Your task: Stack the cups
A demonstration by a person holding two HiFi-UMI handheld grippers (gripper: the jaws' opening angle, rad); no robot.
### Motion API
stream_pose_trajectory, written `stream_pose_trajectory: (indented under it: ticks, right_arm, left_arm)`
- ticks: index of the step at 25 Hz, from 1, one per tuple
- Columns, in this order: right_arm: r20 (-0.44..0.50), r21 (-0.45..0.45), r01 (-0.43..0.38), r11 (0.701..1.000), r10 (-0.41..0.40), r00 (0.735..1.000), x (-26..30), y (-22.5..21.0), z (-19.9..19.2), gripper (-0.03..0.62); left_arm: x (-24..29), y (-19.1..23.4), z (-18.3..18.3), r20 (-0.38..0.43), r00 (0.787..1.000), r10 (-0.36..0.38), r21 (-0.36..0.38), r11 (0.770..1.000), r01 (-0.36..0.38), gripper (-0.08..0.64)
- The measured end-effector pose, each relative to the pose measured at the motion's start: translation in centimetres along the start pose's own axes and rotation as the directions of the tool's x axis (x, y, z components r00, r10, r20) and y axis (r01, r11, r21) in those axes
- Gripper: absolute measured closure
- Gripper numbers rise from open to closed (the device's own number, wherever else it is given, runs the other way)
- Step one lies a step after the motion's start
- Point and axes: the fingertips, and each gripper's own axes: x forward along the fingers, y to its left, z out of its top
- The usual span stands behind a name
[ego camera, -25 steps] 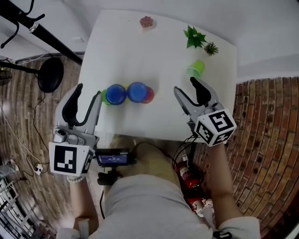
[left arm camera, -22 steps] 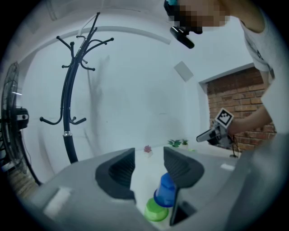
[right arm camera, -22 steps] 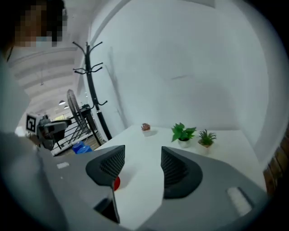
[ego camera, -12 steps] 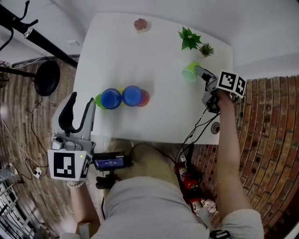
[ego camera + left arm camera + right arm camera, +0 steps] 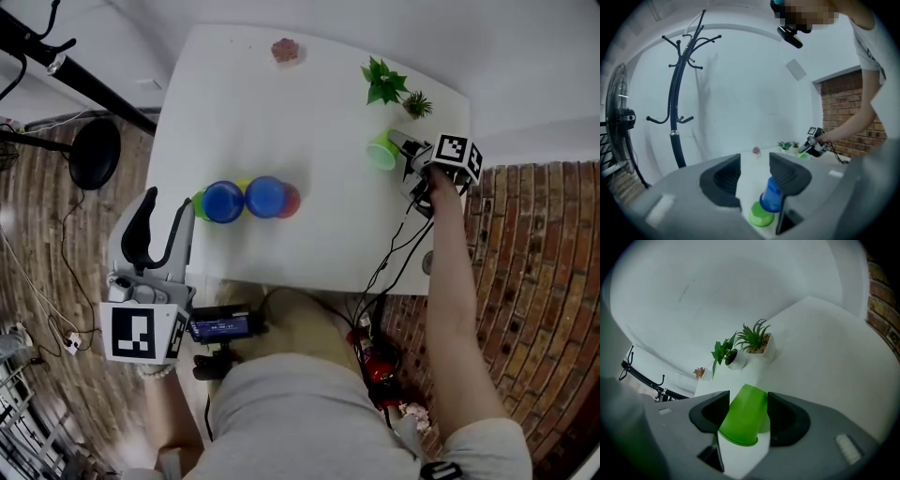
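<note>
Fingers (image 5: 787, 420) of your right gripper (image 5: 401, 145), swung out from the near edge, now stand apart around the green cup (image 5: 382, 151) lying by the potted plants (image 5: 384, 80), ready to close, while your left gripper (image 5: 167, 204) waits open-jawed near the other cups (image 5: 246, 199).

On the white rectangular table (image 5: 281, 122), the row of four plastic cups (image 5: 265, 196) lies left of centre, toward your side. Your left gripper (image 5: 169, 199) sits just before it, off the edge. Far right, the lone green plastic cup (image 5: 382, 151) lies between your right gripper (image 5: 401, 157) jaws, with the two small potted plants (image 5: 384, 80) behind it.
</note>
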Motion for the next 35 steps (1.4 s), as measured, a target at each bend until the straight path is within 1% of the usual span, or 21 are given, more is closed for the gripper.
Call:
stream_pose_trajectory:
  ticks: [4,6,7,8,10,12,14,16,17,20,23,24,26,27,28,30,32,35]
  right_arm:
    - [-0.051,-0.010,-0.006,1.000,0.005,0.999,1.3,0.9,-0.1,0.339]
    - [-0.075,-0.041,-0.011,0.999,0.008,0.997,1.8,1.5,-0.3,0.341]
    - [-0.084,-0.060,-0.013,0.998,0.008,0.996,2.0,1.9,-0.5,0.360]
    - [-0.090,-0.081,-0.015,0.997,0.008,0.996,2.2,2.2,-0.6,0.362]
    - [-0.091,-0.122,-0.023,0.992,0.012,0.996,2.2,3.0,-1.0,0.376]
    - [-0.085,-0.163,-0.041,0.986,0.028,0.996,2.0,4.0,-1.4,0.377]
    - [-0.069,-0.203,-0.077,0.976,0.064,0.996,1.7,5.5,-1.6,0.377]
    - [-0.036,-0.235,-0.144,0.961,0.139,0.990,1.1,7.8,-1.6,0.377]
    - [-0.017,-0.254,-0.183,0.950,0.185,0.983,0.6,9.2,-1.6,0.377]
    - [0.031,-0.343,-0.286,0.895,0.315,0.949,-1.5,14.1,-2.0,0.377]
    - [0.054,-0.434,-0.365,0.824,0.429,0.902,-3.7,18.9,-3.4,0.377]
    - [0.054,-0.464,-0.392,0.795,0.467,0.883,-4.3,20.5,-4.0,0.377]
    - [0.037,-0.528,-0.450,0.720,0.549,0.835,-5.4,24.0,-5.3,0.377]
    - [0.031,-0.551,-0.469,0.690,0.578,0.815,-5.8,25.5,-6.0,0.377]
    - [0.033,-0.560,-0.479,0.676,0.596,0.803,-6.2,26.5,-6.6,0.377]
    - [0.042,-0.566,-0.491,0.662,0.618,0.785,-6.9,28.1,-7.8,0.377]
    - [0.032,-0.596,-0.509,0.621,0.652,0.758,-7.5,30.0,-9.2,0.377]
    - [0.004,-0.642,-0.529,0.555,0.693,0.721,-8.0,32.5,-11.2,0.377]
  left_arm:
    - [0.2,0.3,0.0,-0.003,1.000,0.009,-0.003,1.000,-0.009,0.374]
    - [0.3,0.4,0.0,-0.004,1.000,0.012,-0.003,1.000,-0.012,0.376]
    - [0.3,0.4,0.0,-0.005,1.000,0.012,-0.004,1.000,-0.012,0.376]
    - [0.3,0.4,0.0,-0.005,1.000,0.012,-0.003,1.000,-0.012,0.376]
    - [0.3,0.5,0.1,-0.005,1.000,0.011,0.000,1.000,-0.011,0.376]
    - [0.2,0.6,0.2,-0.003,1.000,0.011,0.000,1.000,-0.011,0.376]
    - [0.1,0.9,0.3,0.000,1.000,0.011,0.001,1.000,-0.011,0.376]
    - [0.1,1.0,0.5,0.005,1.000,0.010,0.005,1.000,-0.010,0.376]
    - [0.1,1.0,0.6,0.010,1.000,0.008,0.007,1.000,-0.008,0.376]
    - [0.0,0.9,1.4,0.029,1.000,-0.009,0.011,1.000,0.008,0.376]
    - [0.1,0.5,2.3,0.042,0.998,-0.046,0.022,0.999,0.045,0.380]
    - [0.2,0.3,2.7,0.046,0.997,-0.064,0.028,0.998,0.062,0.389]
    - [0.6,-0.1,3.4,0.051,0.993,-0.110,0.042,0.993,0.108,0.403]
    - [0.7,-0.4,3.6,0.045,0.989,-0.140,0.050,0.989,0.137,0.406]
    - [0.9,-0.8,3.6,0.027,0.985,-0.173,0.060,0.983,0.171,0.408]
    - [1.3,-1.7,3.8,-0.008,0.971,-0.240,0.075,0.968,0.240,0.411]
    - [1.9,-2.4,4.1,-0.019,0.955,-0.295,0.079,0.952,0.296,0.446]
    - [3.1,-2.9,4.2,-0.054,0.937,-0.346,0.077,0.934,0.349,0.506]
